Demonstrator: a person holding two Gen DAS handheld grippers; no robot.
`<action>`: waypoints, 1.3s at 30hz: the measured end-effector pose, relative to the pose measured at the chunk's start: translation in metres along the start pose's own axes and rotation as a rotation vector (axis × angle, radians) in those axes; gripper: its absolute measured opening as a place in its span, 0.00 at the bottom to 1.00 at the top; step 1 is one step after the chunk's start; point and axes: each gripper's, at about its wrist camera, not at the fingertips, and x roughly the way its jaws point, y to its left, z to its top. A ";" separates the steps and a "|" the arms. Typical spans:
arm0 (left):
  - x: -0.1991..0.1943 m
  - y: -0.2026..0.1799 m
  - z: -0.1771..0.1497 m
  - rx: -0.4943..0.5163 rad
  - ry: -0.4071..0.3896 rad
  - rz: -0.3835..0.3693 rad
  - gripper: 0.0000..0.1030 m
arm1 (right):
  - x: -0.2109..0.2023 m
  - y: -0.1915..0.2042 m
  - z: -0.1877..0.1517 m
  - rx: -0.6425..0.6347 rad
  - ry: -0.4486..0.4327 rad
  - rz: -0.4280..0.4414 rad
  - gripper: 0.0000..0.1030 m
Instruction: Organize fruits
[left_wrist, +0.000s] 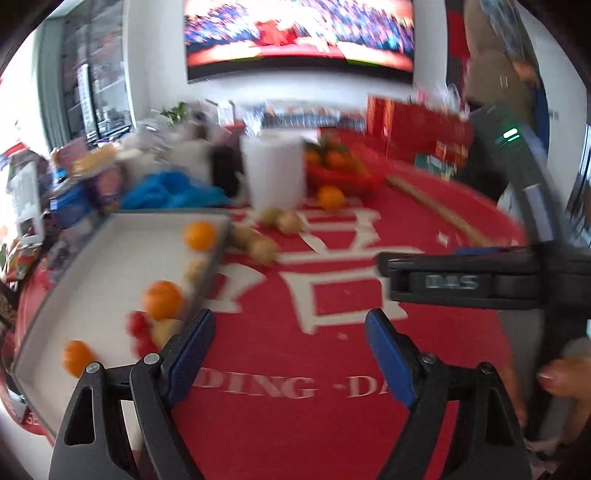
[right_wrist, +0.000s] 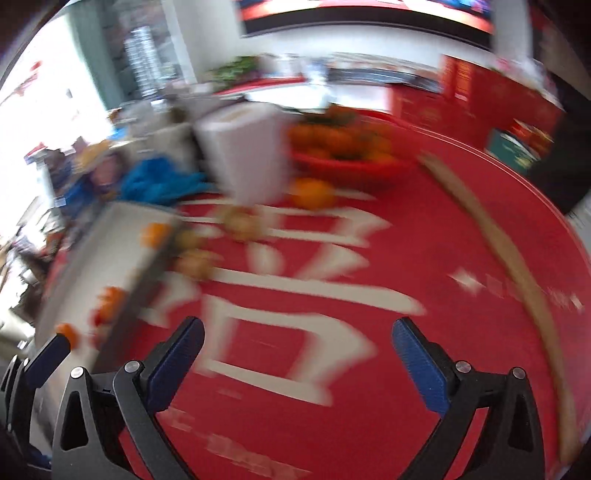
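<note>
Left wrist view: our left claw (left_wrist: 290, 347) is spread wide, nothing between the blue pads, sitting over the red desk (left_wrist: 332, 424) just right of the grey tray (left_wrist: 74, 295). Tray already holds three oranges (left_wrist: 162, 299), some red fruit (left_wrist: 138, 325) and a pale one beside it, near the tray's right wall. Loose on the desk past the tray's far corner: a cluster of small brownish fruits (left_wrist: 262, 247), blurred, type unclear. One orange on the desk (left_wrist: 330, 197) sits in front of the red bowl of oranges (left_wrist: 340, 166), next to the white paper roll (left_wrist: 275, 170). Right claw (left_wrist: 399, 275) crosses the frame from the right edge; seen side-on here, so we can't read its state in this view.

Right wrist view: heavy motion blur. Right claw (right_wrist: 297, 356) is wide apart and empty, above the white lettering on the desk. Same brownish fruits (right_wrist: 199, 258) show just beside the tray's (right_wrist: 110, 240) right wall, the lone orange (right_wrist: 312, 194) further back by the bowl (right_wrist: 351, 158). A long tan stick (right_wrist: 517, 266) lies along the right side, well apart from the fruit.

Our read: we're between picks, both claws free, tray partly filled. Next likely target is the brownish cluster or the lone orange. That needs a reach forward-left, descent over one fruit only, closing gently since they look small and would roll. The cluster is tight, so we'd take the outermost piece first.
</note>
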 end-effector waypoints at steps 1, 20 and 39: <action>0.010 -0.010 -0.001 0.021 0.014 0.014 0.83 | 0.001 -0.013 -0.003 0.022 0.010 -0.026 0.99; 0.057 -0.031 -0.004 0.040 0.197 -0.092 0.99 | 0.011 -0.035 -0.030 0.008 -0.014 -0.166 1.00; 0.056 -0.028 -0.005 0.026 0.197 -0.083 0.99 | 0.011 -0.035 -0.030 0.008 -0.013 -0.166 1.00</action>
